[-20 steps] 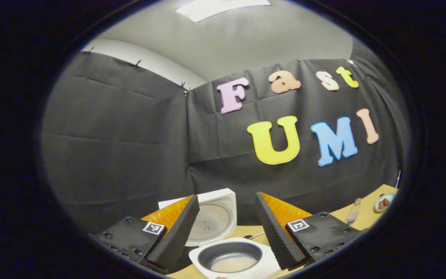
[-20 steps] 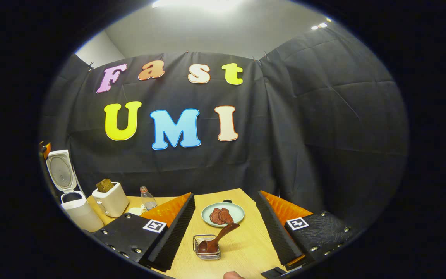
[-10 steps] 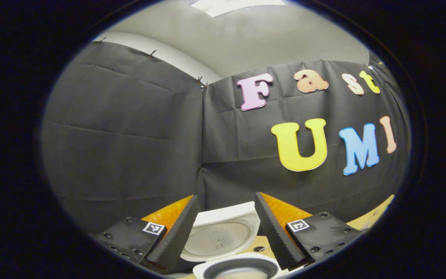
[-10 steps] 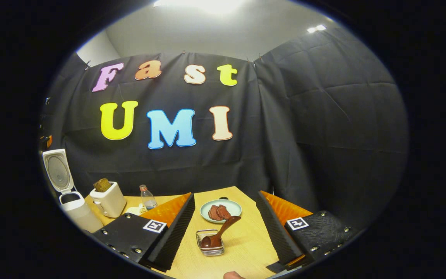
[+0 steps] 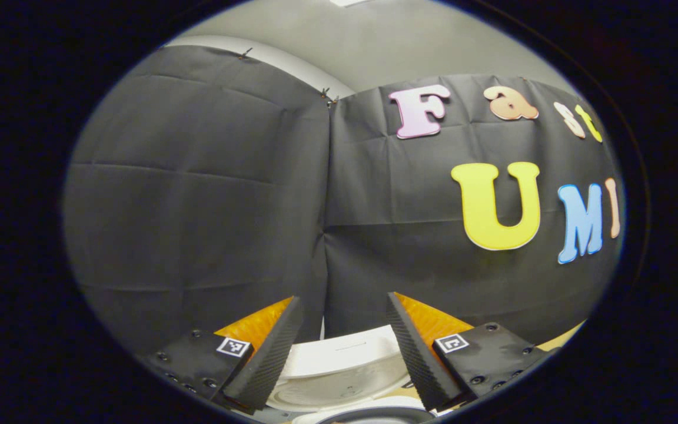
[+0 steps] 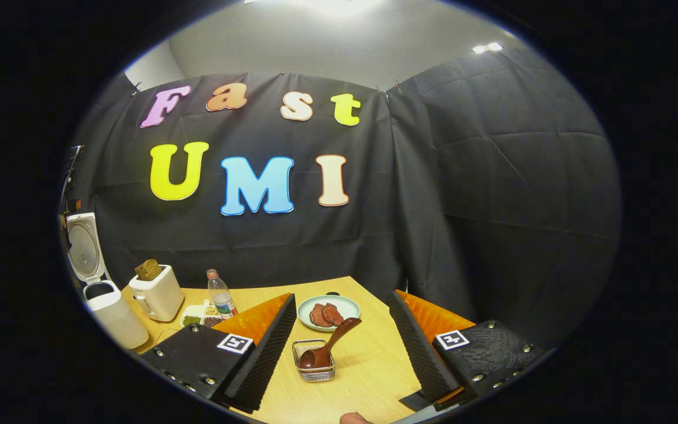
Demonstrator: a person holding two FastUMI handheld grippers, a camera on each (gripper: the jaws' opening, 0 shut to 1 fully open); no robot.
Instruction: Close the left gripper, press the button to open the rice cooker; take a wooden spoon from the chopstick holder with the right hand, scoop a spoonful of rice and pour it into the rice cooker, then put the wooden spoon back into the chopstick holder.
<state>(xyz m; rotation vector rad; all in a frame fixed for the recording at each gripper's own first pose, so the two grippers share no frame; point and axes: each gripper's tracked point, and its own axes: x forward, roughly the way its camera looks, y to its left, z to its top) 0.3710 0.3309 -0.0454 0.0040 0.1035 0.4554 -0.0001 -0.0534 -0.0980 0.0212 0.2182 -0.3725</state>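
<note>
The white rice cooker [image 6: 106, 306] stands at the table's far left in the right gripper view, its lid [image 6: 85, 247] raised upright. In the left gripper view the inside of that lid [image 5: 345, 368] lies close, between the fingers of my open left gripper [image 5: 342, 353]. A dark wooden spoon [image 6: 330, 344] leans in a wire chopstick holder [image 6: 314, 368] on the table. My right gripper [image 6: 342, 353] is open, held back from the holder, with nothing between its fingers.
Beside the cooker stand a cream toaster [image 6: 156, 297] with bread in it, a small divided dish of grains [image 6: 200, 317] and a plastic bottle [image 6: 220, 294]. A pale green plate [image 6: 328, 312] with brown slices lies behind the holder. The wooden table [image 6: 368, 365] ends at the black cloth wall.
The left gripper view has tilted up and turned left: the cooker's pot dropped out of sight and the lid slid low. The right gripper shifted slightly; spoon and holder stay put.
</note>
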